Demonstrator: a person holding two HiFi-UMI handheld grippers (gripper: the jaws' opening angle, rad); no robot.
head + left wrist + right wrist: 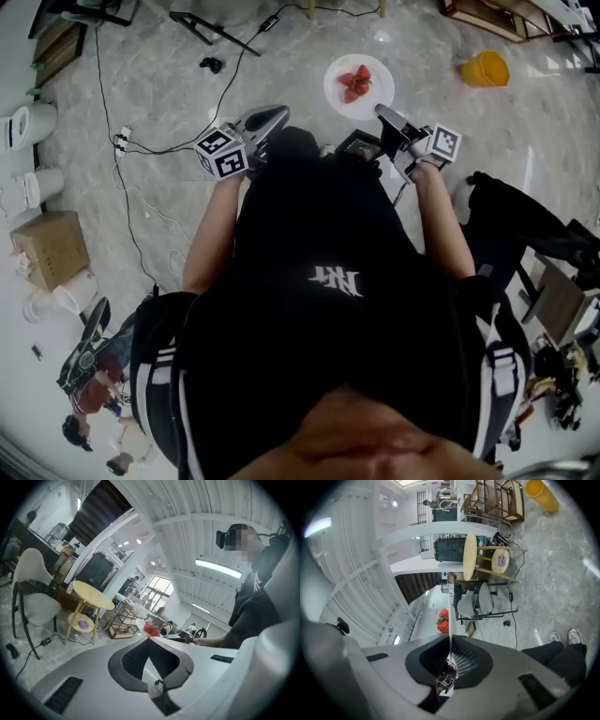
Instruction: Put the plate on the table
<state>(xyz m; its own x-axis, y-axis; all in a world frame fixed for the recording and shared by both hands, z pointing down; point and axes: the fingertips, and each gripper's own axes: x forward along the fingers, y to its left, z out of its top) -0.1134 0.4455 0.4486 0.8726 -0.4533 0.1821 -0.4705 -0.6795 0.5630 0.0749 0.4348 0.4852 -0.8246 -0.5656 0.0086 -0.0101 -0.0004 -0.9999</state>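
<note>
My right gripper pinches the rim of a white plate, which stands edge-on between its jaws. The plate carries red strawberries and hangs in the air above the marble floor. My left gripper has its jaws together with nothing between them, just beside the plate. A round yellow table stands well apart.

- a yellow cup is sitting on the marble floor.
- a black cable is trailing across it.
- a cardboard box is standing at the left.
</note>
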